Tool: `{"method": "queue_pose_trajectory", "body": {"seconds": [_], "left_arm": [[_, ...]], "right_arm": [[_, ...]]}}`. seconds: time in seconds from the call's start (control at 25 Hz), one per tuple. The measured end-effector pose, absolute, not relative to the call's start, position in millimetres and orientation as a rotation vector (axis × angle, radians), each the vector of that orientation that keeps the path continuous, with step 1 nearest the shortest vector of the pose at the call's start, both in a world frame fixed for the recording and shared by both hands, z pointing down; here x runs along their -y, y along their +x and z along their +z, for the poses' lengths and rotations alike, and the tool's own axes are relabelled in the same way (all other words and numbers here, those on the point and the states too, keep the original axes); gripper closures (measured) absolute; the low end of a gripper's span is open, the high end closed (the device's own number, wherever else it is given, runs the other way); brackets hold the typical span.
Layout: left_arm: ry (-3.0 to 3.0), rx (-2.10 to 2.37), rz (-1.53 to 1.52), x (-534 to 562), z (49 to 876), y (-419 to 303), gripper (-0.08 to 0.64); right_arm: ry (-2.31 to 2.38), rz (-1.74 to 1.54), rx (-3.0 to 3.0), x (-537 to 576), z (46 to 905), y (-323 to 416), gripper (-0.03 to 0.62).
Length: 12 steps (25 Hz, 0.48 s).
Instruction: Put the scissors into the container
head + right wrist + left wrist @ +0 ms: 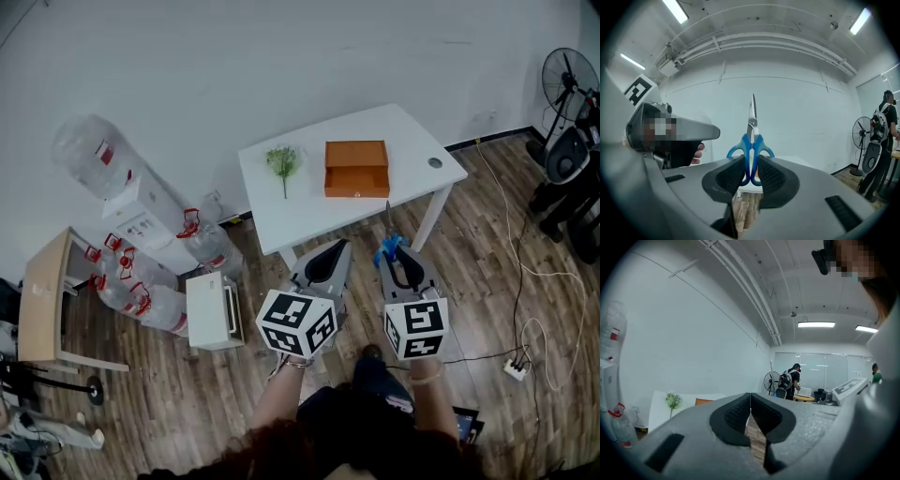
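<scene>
The scissors are clamped by the handles in the right tongs, blades toward 12 o'clock; the left tongs are closed, empty. The orange container is set on the surface, at 12 o'clock of both.

Bright, even ceiling light; fisheye-warped, dark-vignetted edges.

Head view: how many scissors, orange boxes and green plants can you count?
Scissors: 1, held in the right claw
Orange container: 1, on the white table
Green plant: 1, on the table
Total: 3
</scene>
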<state>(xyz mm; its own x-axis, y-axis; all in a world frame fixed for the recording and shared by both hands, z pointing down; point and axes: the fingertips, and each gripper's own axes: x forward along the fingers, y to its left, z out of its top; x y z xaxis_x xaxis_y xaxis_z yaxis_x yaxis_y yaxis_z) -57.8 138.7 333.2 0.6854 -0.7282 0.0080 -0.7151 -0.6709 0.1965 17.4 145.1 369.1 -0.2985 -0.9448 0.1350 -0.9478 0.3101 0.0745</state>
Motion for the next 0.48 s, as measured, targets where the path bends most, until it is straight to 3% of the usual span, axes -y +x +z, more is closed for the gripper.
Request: {"method": "queue_pose_trajectory", "body": {"seconds": [0.48], "left_arm": [[2.686, 1.238, -0.103, -58, 321, -3, 0.543]], "right_arm": [[1.689, 0.041, 2.488, -64, 356, 68, 0.517]]}}
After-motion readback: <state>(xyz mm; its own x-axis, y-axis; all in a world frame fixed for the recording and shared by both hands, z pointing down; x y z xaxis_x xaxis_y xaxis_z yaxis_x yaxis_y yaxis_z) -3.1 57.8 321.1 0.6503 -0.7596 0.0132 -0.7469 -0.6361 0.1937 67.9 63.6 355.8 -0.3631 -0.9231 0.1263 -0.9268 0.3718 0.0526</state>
